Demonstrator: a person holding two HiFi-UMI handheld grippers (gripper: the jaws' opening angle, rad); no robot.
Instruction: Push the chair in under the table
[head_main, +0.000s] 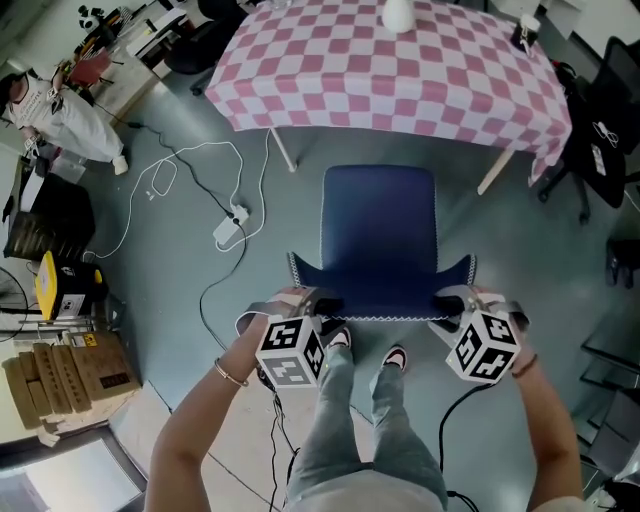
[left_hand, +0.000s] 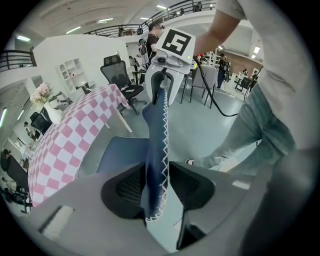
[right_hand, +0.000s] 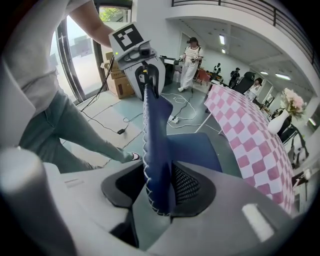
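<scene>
Left gripper (head_main: 300, 300) sat at 7 o'clock of the blue chair (head_main: 378, 230) in the head view and right gripper (head_main: 462, 297) at 5 o'clock, both at its backrest (head_main: 380, 290). The checked table (head_main: 400, 90) stood at 12 o'clock, with the seat just short of it. In the left gripper view, the jaws were closed on the backrest's stitched edge. In the right gripper view, the jaws clamped the same edge.
</scene>
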